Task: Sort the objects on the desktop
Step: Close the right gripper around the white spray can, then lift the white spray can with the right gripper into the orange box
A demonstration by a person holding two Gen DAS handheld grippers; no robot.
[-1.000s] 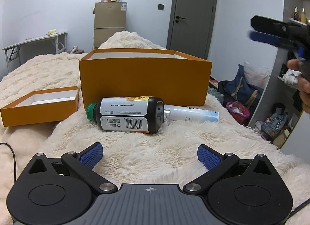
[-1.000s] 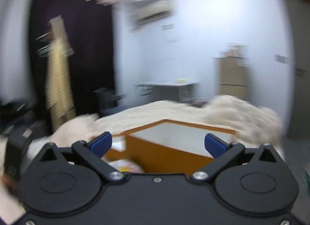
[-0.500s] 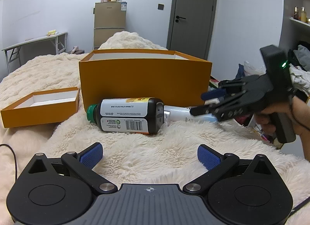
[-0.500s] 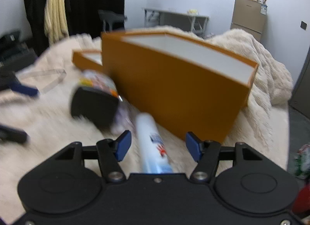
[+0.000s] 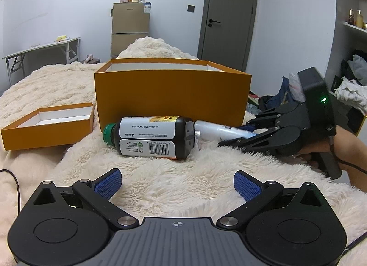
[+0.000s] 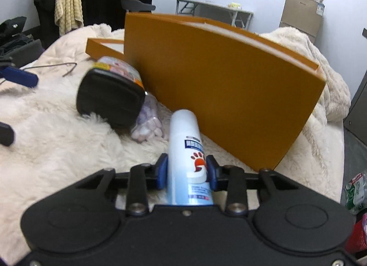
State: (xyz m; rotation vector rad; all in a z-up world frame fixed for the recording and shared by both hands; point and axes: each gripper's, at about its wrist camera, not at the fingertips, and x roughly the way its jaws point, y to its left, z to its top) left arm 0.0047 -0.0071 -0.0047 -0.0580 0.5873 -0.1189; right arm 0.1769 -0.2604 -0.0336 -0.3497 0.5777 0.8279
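The spray can (image 6: pixel 187 149) lies on its side on the fleece blanket (image 5: pixel 160 174), just in front of the large orange box (image 5: pixel 172 91) and at its right end. We find the right claw (image 6: pixel 186 172) closed on it, one pad against each side of the body near its base, the can pointing away along the fingers. The left claw (image 5: pixel 177 182) hangs nearest us over the blanket, spread wide and holding nothing.

Next out, the dark bottle (image 5: pixel 149 137) with a green cap lies on its side, its flat bottom close to the can's far end. A small packet of pale pieces (image 6: pixel 149 123) sits between the two, touching the bottle's base. The big box stands open-topped behind them; a shallow orange tray (image 5: pixel 48 123) rests to its left.

In our judgement the can is rigid, light and smooth, so it may slip or swing in a grip this close to one end; a hold nearer mid-body would balance it better. The bottle looks heavier and wide for the pads, best taken across its flatter faces. We cannot see inside the box.
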